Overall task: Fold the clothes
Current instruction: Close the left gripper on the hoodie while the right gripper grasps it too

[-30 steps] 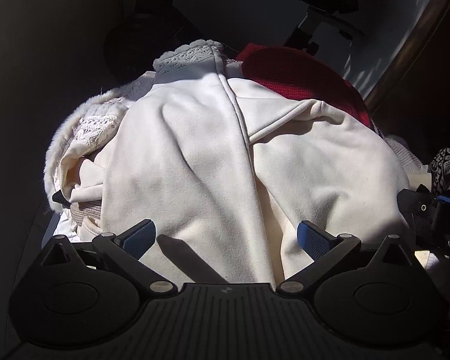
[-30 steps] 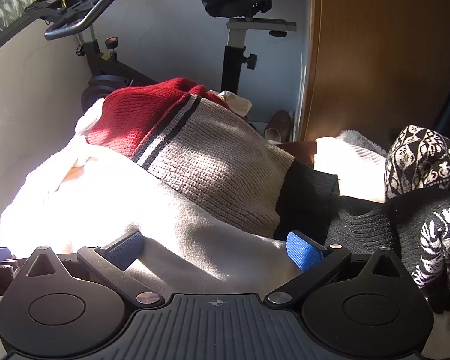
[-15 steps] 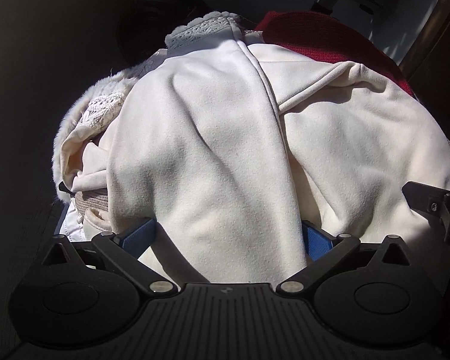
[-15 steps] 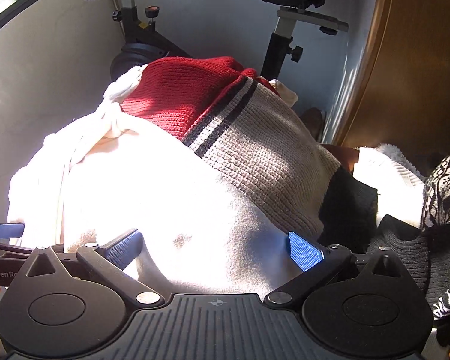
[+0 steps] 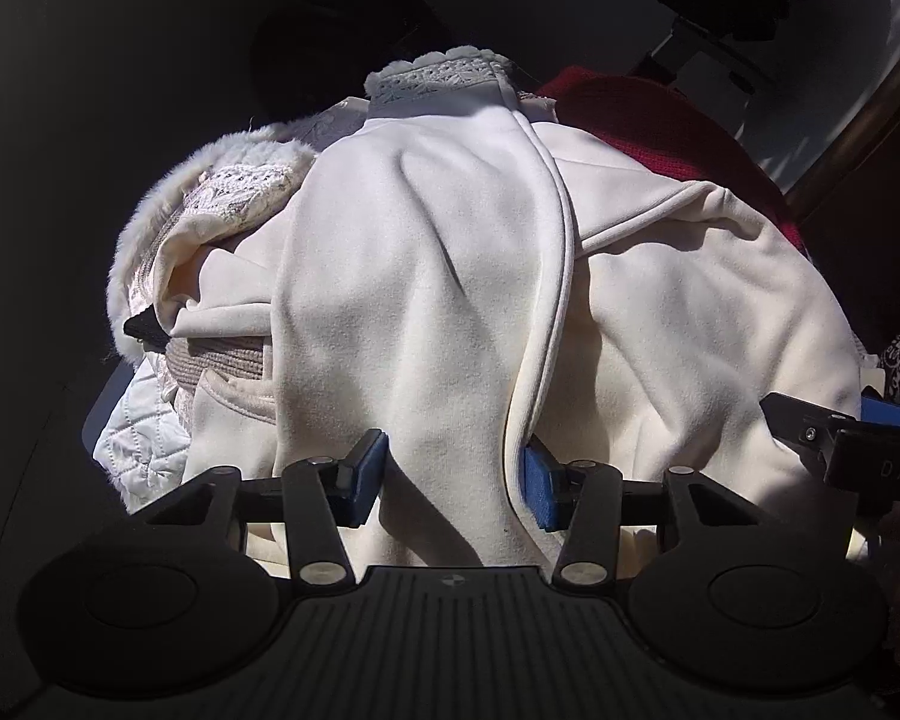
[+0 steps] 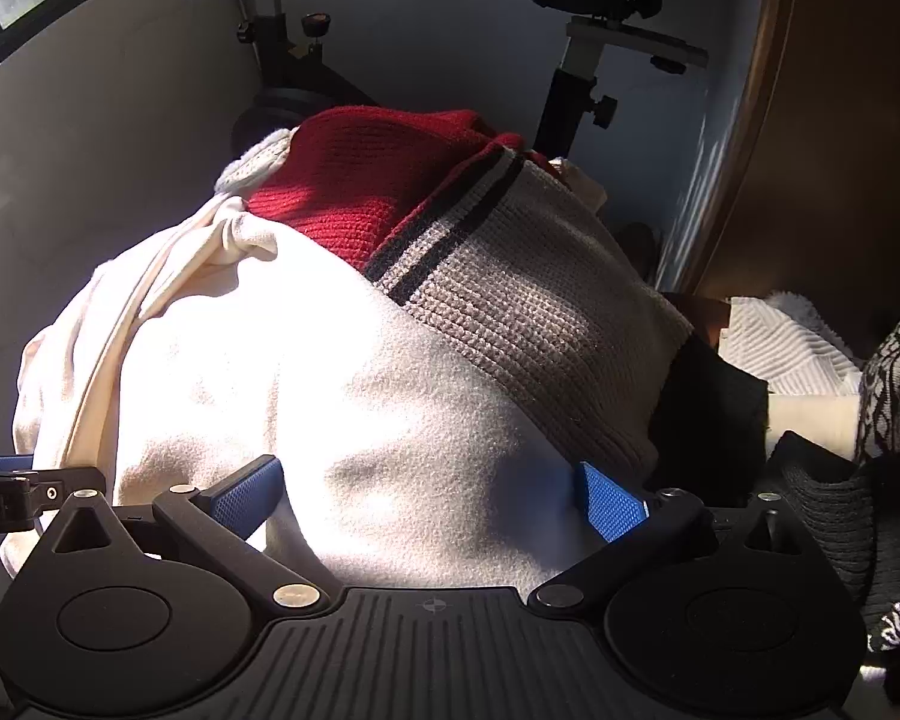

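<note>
Left gripper (image 5: pixel 453 474) fingers partly drawn in, blue pads (image 5: pixel 363 477) pressing either side of a bunched ridge of the cream garment (image 5: pixel 426 276), so clenched on that fold; cream garment drapes over the top of the clothes pile, its piped edge running down to the right pad; at the pile's left edge a fluffy white piece (image 5: pixel 210 180) and a quilted white item (image 5: pixel 135 435) lower down; lace-trimmed white piece (image 5: pixel 438 75) at the far top; red knit (image 5: pixel 660 126) at the far right of the pile; right gripper's tip (image 5: pixel 840 432) shows at the right edge.
Right gripper (image 6: pixel 432 495) fingers spread wide, released, blue pads (image 6: pixel 609 501) resting against the cream garment (image 6: pixel 330 384) without pinching it; behind it red knit (image 6: pixel 366 186), then a beige striped sweater (image 6: pixel 540 324) to the right; black knit (image 6: pixel 714 408) and patterned black-and-white fabric (image 6: pixel 897 384) at the pile's right edge; exercise bike (image 6: pixel 576 66) behind.
</note>
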Demonstrator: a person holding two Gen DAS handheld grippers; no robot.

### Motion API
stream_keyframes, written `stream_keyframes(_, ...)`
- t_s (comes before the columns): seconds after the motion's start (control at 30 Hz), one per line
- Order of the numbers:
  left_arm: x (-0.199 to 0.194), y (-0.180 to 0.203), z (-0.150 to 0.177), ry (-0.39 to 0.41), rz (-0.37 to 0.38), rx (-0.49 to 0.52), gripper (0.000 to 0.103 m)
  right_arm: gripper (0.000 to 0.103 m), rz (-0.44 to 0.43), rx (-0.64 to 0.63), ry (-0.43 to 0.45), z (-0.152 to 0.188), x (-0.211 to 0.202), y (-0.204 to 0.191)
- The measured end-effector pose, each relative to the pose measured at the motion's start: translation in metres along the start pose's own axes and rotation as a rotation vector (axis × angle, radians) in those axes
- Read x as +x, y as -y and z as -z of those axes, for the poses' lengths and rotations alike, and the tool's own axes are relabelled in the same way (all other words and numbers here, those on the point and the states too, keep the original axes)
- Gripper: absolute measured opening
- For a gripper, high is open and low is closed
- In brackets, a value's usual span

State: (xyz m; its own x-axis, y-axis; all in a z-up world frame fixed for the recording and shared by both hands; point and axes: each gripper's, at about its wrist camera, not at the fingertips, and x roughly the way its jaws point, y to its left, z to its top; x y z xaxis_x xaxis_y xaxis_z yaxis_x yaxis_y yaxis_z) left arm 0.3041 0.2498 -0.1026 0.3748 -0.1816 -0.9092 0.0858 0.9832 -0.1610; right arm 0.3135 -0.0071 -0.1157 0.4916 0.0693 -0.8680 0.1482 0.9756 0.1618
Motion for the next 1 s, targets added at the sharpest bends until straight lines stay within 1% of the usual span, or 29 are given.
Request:
stream_keyframes(0.07,-0.010,-0.001,0.003,0.013,0.015,0.014,0.031,0.102,0.002,-0.010,-0.004,-0.004,-0.004,-0.001)
stream_keyframes(0.1,-0.015,-0.002,0.005,0.023,0.022,0.009,0.029,0.099,0.000,-0.029,0.005,-0.007,-0.011,-0.003)
stream_keyframes(0.13,-0.020,-0.004,0.006,0.033,0.032,-0.002,0.028,0.090,-0.002,-0.050,0.016,-0.009,-0.017,-0.006)
stream_keyframes(0.17,-0.025,-0.007,0.007,0.043,0.042,-0.013,0.026,0.084,-0.005,-0.077,0.036,-0.012,-0.025,-0.010)
stream_keyframes(0.2,-0.030,-0.010,0.008,0.054,0.051,-0.034,0.023,0.083,-0.007,-0.100,0.061,-0.015,-0.032,-0.014)
stream_keyframes(0.3,-0.041,-0.025,0.014,0.087,0.077,-0.122,0.019,0.083,-0.018,-0.204,0.161,-0.032,-0.046,-0.033)
stream_keyframes(0.37,-0.048,-0.032,0.019,0.113,0.076,-0.152,0.018,0.086,-0.043,-0.287,0.184,-0.044,-0.043,-0.050)
stream_keyframes(0.43,-0.052,-0.037,0.023,0.128,0.075,-0.165,0.018,0.090,-0.059,-0.370,0.172,-0.054,-0.028,-0.068)
stream_keyframes(0.5,-0.054,-0.041,0.027,0.138,0.072,-0.176,0.018,0.090,-0.036,-0.434,0.146,-0.061,-0.002,-0.084)
stream_keyframes(0.53,-0.055,-0.042,0.029,0.144,0.074,-0.183,0.018,0.087,-0.023,-0.465,0.133,-0.064,0.011,-0.092)
stream_keyframes(0.57,-0.057,-0.043,0.031,0.152,0.078,-0.187,0.018,0.083,-0.008,-0.482,0.118,-0.067,0.024,-0.098)
stream_keyframes(0.6,-0.060,-0.042,0.032,0.162,0.080,-0.186,0.018,0.075,0.000,-0.484,0.112,-0.069,0.032,-0.101)
stream_keyframes(0.67,-0.070,-0.039,0.034,0.197,0.084,-0.167,0.017,0.057,-0.003,-0.476,0.115,-0.073,0.039,-0.105)
stream_keyframes(0.7,-0.076,-0.036,0.035,0.221,0.087,-0.151,0.017,0.036,-0.033,-0.459,0.117,-0.074,0.035,-0.105)
stream_keyframes(0.73,-0.083,-0.033,0.035,0.248,0.090,-0.132,0.017,0.022,-0.048,-0.441,0.121,-0.074,0.030,-0.105)
stream_keyframes(0.77,-0.091,-0.030,0.035,0.273,0.095,-0.116,0.017,0.013,-0.058,-0.424,0.138,-0.074,0.023,-0.103)
stream_keyframes(0.8,-0.098,-0.026,0.034,0.294,0.104,-0.104,0.016,0.011,-0.078,-0.415,0.164,-0.073,0.013,-0.099)
stream_keyframes(0.93,-0.130,-0.010,0.026,0.382,0.152,-0.049,0.016,0.010,-0.183,-0.341,0.246,-0.071,-0.032,-0.075)
stream_keyframes(1.0,-0.146,0.002,0.021,0.426,0.177,-0.014,0.016,0.010,-0.212,-0.303,0.286,-0.068,-0.055,-0.063)
